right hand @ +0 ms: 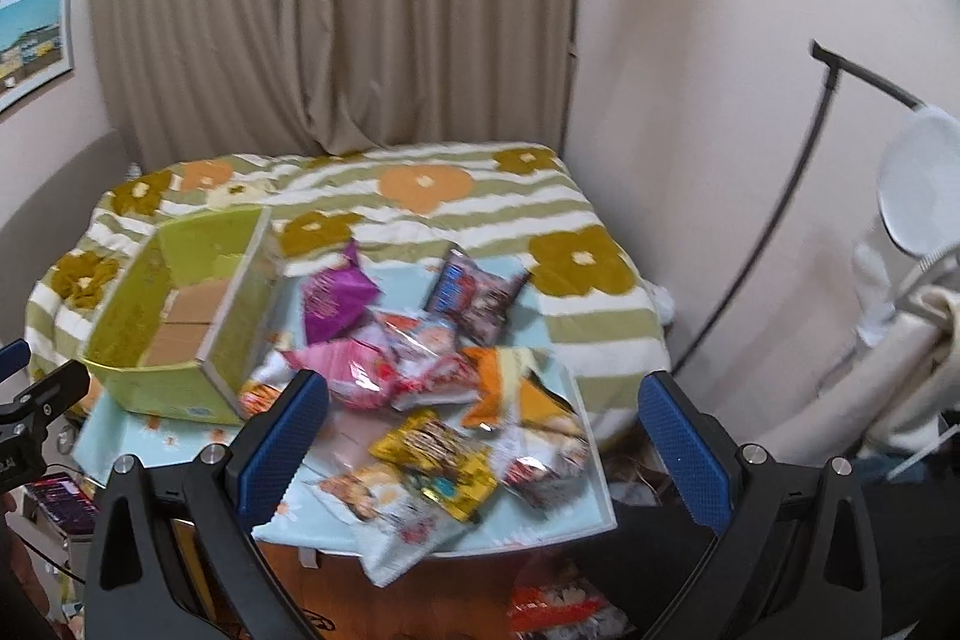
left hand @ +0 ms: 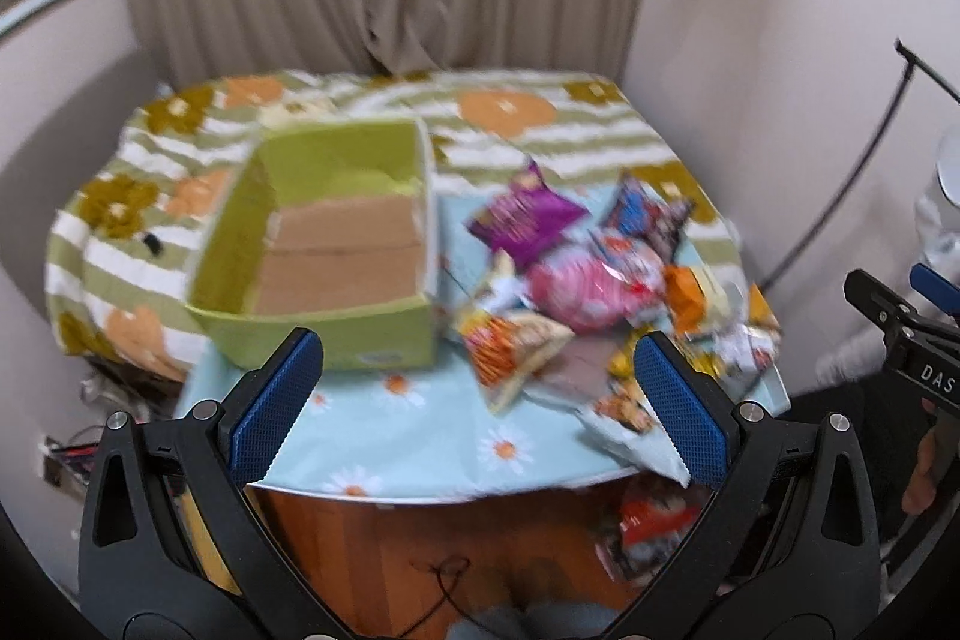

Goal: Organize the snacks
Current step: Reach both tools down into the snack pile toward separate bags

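a: what does the left wrist view show?

b: the left gripper [left hand: 478, 382], its blue-padded fingers [left hand: 276, 406] spread wide and holding nothing; it hangs in the air in front of the green box [left hand: 327, 244], short of the table's near edge; the green box stands open-topped on the table [left hand: 420, 436], its cardboard floor bare.

a: and where do the snacks lie?

b: all to the right of the green box, loose on the blue daisy cloth; the purple packet [left hand: 525, 217] lies just beside the box's right wall; the dark packet [left hand: 648, 214] lies further right of the box; the pink packet [left hand: 585, 289] lies nearer the viewer than the purple one; an orange-and-white packet [left hand: 510, 346] sits off the box's near right corner; the view is blurred, so no print can be read.

a: what of the right wrist view?

b: the right gripper [right hand: 483, 427], likewise fully parted and empty, held above the pile well to the right of the green box [right hand: 180, 316]; a yellow packet [right hand: 441, 460] and a white packet [right hand: 396, 520] lie nearest; the white one overhangs the table's near edge.

a: and behind the green box?

b: a bed cover [right hand: 432, 202] striped green and white with flowers; a beige curtain [right hand: 336, 10] beyond it.
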A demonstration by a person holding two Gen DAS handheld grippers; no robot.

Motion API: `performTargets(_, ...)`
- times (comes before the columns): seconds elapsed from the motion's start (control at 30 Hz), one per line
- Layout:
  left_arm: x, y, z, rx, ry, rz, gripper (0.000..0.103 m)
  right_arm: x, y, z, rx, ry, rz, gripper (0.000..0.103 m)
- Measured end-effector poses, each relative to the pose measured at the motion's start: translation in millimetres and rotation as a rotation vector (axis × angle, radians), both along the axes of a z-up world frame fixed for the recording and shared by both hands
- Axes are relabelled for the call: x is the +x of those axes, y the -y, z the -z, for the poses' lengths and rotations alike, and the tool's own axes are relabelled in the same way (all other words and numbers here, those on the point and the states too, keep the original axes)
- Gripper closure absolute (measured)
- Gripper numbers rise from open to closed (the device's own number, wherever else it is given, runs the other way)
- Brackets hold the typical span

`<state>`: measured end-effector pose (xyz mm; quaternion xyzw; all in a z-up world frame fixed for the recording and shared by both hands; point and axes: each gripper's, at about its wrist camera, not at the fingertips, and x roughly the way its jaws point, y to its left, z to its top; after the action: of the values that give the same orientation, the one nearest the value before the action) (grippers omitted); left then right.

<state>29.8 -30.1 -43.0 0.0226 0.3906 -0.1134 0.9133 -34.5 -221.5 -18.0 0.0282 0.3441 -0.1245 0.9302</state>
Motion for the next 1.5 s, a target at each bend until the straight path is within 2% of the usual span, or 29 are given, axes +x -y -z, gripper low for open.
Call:
performTargets(0.13,7,20,36,-0.012,-0.084,0.041,0.0,-8,20,24,0.007,-0.052,0.044,0.0)
performTargets(0.27,13,43,73,-0.068,-0.198,0.061,0.0,-9,36,48,0.022,-0.102,0.043,0.0)
performTargets(0.47,20,77,118,-0.125,-0.312,0.026,0.0,2,63,86,0.064,-0.149,-0.014,0.0)
performTargets(0.6,27,101,146,-0.153,-0.375,-0.022,0.0,15,75,112,0.083,-0.188,-0.086,0.0)
performTargets(0.7,31,115,164,-0.171,-0.412,-0.059,0.0,26,89,123,0.142,-0.212,-0.113,0.0)
performTargets(0.93,41,136,193,-0.179,-0.444,-0.123,0.001,63,108,145,0.242,-0.276,-0.123,0.0)
performTargets(1.0,45,139,200,-0.186,-0.454,-0.133,0.006,75,107,155,0.245,-0.305,-0.123,0.0)
performTargets(1.07,49,142,208,-0.187,-0.478,-0.141,0.02,84,108,163,0.251,-0.326,-0.127,0.0)
performTargets(1.17,53,144,220,-0.204,-0.516,-0.148,0.026,95,109,178,0.272,-0.362,-0.142,0.0)
performTargets(1.33,50,142,223,-0.214,-0.514,-0.133,0.036,103,112,187,0.327,-0.383,-0.169,0.011)
performTargets(1.4,46,140,223,-0.217,-0.516,-0.127,0.037,105,113,191,0.378,-0.395,-0.184,0.024)
performTargets(1.5,43,132,219,-0.221,-0.513,-0.123,0.04,106,112,193,0.419,-0.399,-0.196,0.032)
